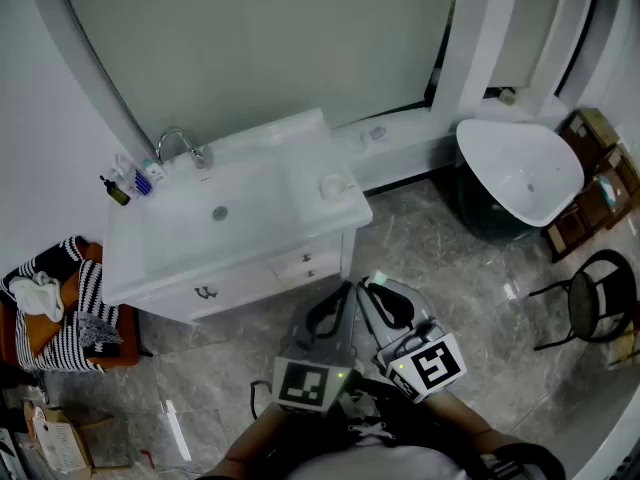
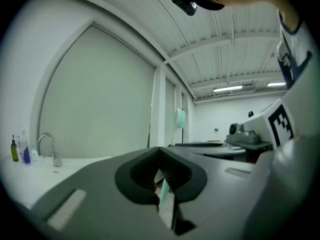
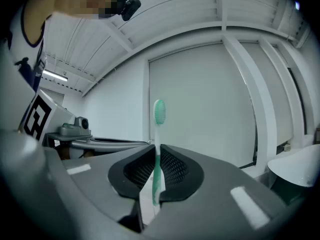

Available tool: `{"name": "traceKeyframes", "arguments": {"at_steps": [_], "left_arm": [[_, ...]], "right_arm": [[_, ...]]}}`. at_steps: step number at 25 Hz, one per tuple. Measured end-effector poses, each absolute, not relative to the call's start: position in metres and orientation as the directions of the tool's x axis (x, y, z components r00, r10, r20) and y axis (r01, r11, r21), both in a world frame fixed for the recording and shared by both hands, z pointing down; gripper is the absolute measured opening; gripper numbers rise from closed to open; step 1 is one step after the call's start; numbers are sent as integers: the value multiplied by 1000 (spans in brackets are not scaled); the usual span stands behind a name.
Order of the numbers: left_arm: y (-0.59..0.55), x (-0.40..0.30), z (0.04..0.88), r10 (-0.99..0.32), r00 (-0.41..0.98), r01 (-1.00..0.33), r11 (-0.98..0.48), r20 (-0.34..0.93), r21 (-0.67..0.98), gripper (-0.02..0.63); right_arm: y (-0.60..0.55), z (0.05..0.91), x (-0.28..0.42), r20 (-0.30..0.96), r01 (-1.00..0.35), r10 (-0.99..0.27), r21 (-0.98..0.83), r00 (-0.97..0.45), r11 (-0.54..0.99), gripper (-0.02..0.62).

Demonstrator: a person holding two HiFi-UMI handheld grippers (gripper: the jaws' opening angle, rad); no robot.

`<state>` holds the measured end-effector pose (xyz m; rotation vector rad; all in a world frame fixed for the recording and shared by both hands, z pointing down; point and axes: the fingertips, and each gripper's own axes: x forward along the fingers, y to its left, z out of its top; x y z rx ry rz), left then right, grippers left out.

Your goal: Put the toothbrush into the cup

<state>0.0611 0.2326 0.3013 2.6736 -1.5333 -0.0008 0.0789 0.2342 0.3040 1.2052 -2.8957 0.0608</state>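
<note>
Carry step, I'd say: the right gripper is clamped on the green-and-white plastic toothbrush, bristles up, near the person and well apart from the white vanity counter, so next comes the reach over. The left gripper has its jaws pressed together, holding nothing I can name. The small white round thing at the counter's right might be the cup, but it's too tiny to tell.

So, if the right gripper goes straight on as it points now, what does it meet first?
Probably the white vanity, near its right end: in the head view the right gripper, holding the toothbrush, points there. Its own view shows only the wall ahead, so height is unclear.
</note>
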Motion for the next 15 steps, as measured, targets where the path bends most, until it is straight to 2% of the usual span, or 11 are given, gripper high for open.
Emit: {"name": "traceKeyframes", "arguments": {"at_steps": [15], "left_arm": [[235,84,321,-888,457,-889,-455,56,45,0]], "right_arm": [[237,327,101,41,-672,-671,-27,-740,740,29]]}}
